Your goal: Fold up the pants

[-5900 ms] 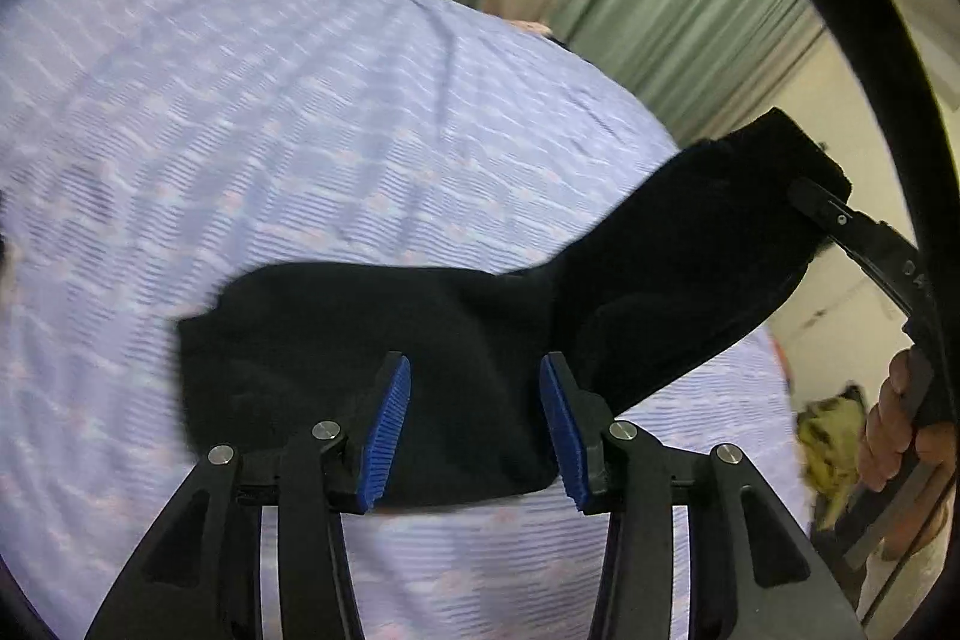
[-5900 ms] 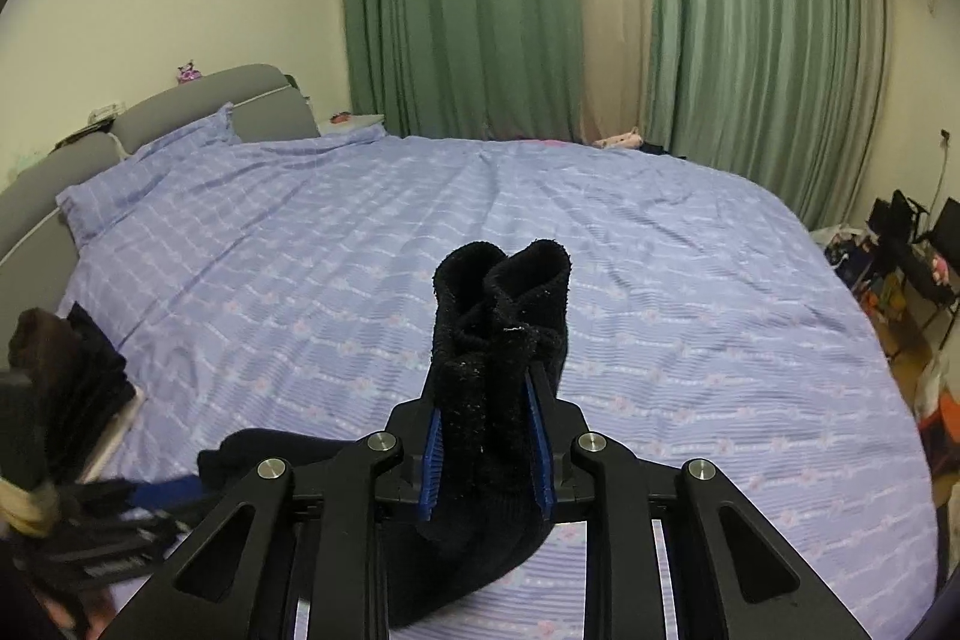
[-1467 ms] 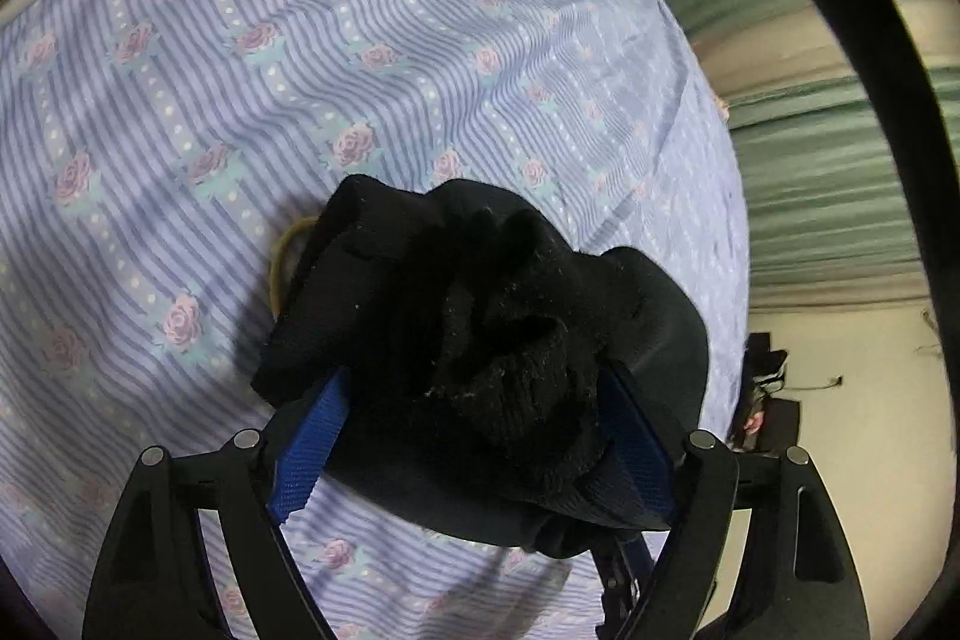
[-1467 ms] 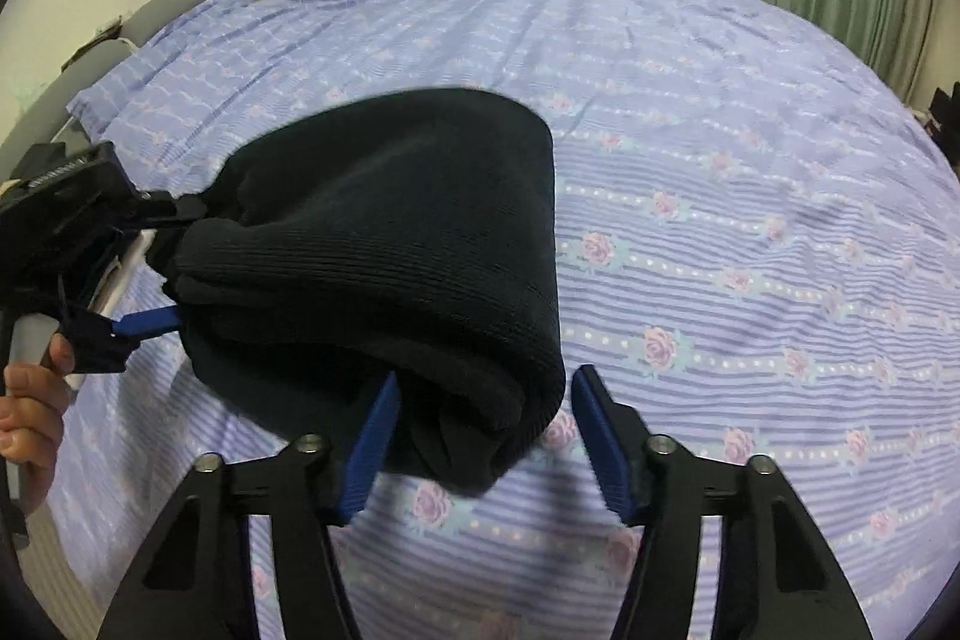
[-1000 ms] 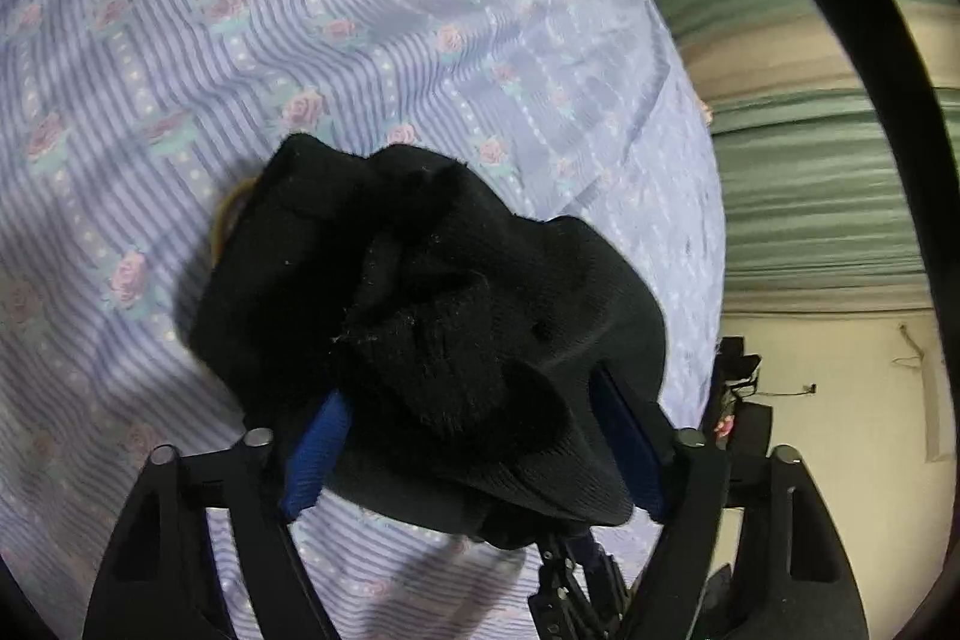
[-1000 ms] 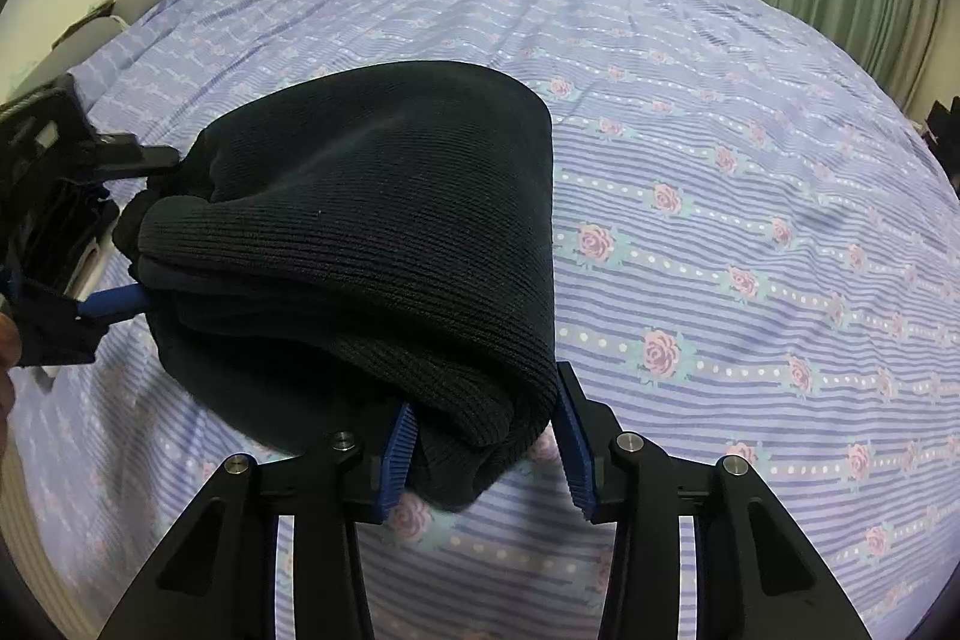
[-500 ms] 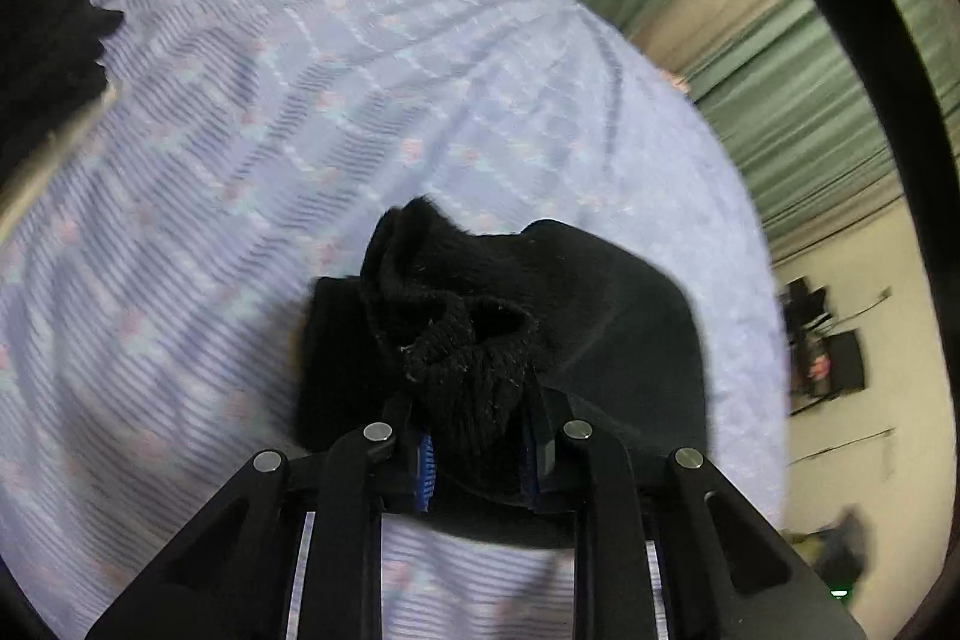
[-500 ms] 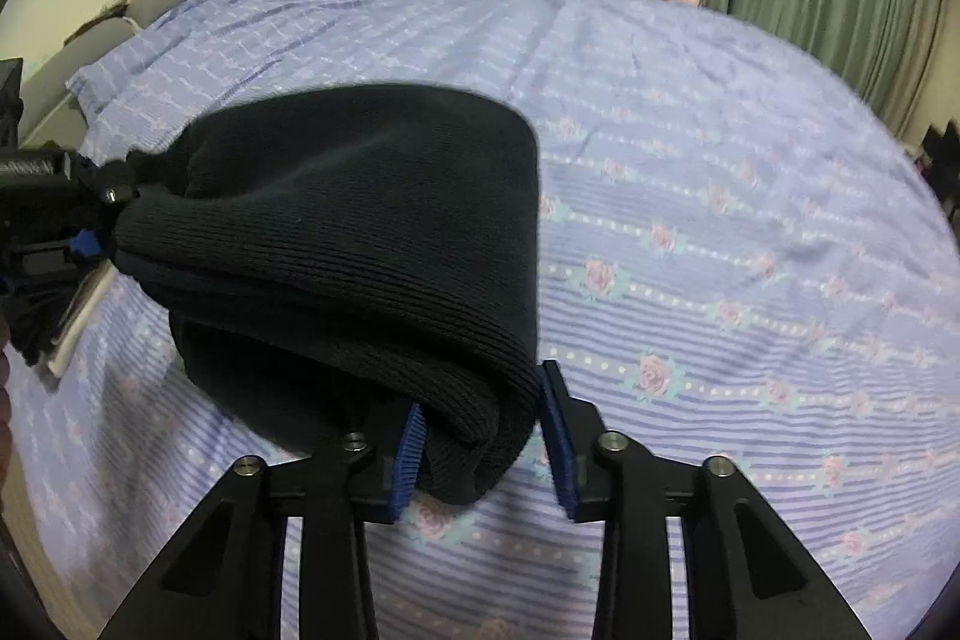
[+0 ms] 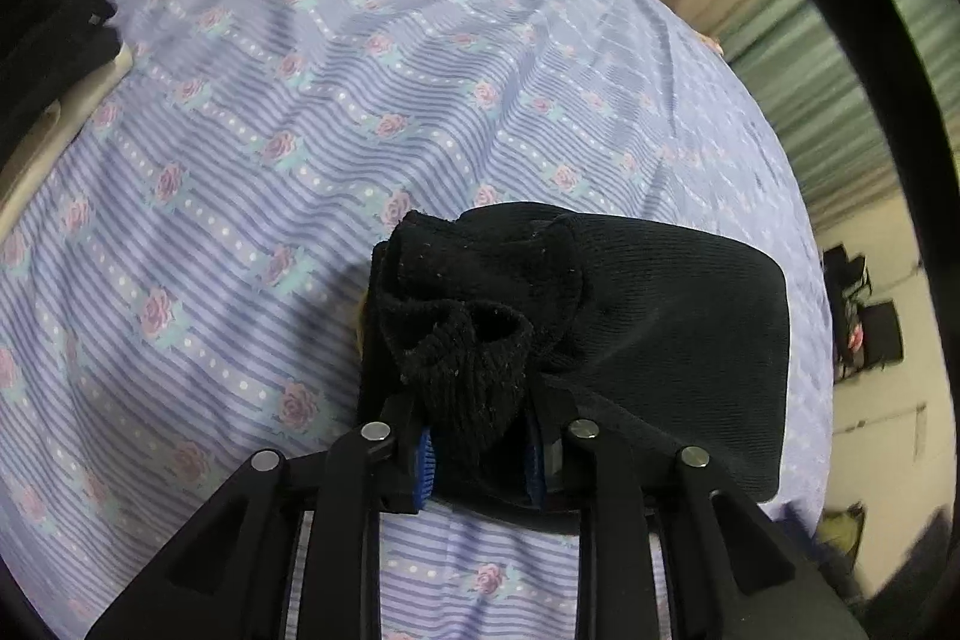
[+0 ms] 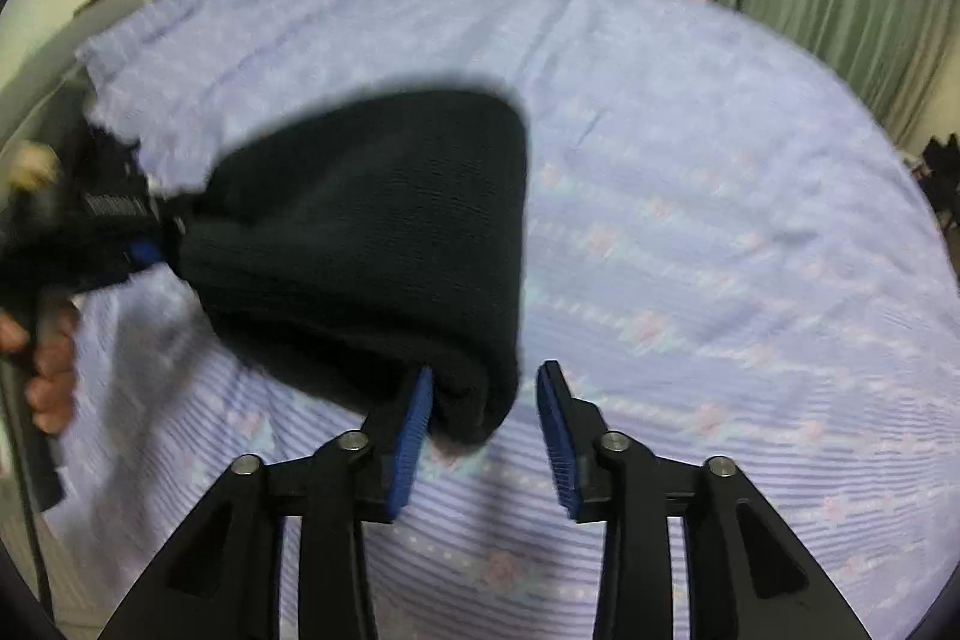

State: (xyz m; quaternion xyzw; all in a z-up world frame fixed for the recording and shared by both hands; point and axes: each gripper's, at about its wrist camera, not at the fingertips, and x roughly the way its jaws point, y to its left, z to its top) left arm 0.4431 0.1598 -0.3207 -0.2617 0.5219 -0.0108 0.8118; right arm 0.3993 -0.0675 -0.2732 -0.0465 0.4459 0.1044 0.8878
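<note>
We are pinching the bundle's [image 9: 600, 316] bunched end in our left gripper [image 9: 480, 451], while our right gripper's [image 10: 483, 430] fingers are spreading off its far end; it is hanging folded above the bed [image 10: 720, 220], seemingly only needing laying down.

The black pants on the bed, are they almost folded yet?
Nearly. The black pants are already a thick folded bundle, lifted above the flowery bedsheet. The left gripper is shut on the bunched end. The right gripper has just been opening, with a corner of the bundle between its jaws but no longer pinched. What's left: lay the bundle down flat and let go.
</note>
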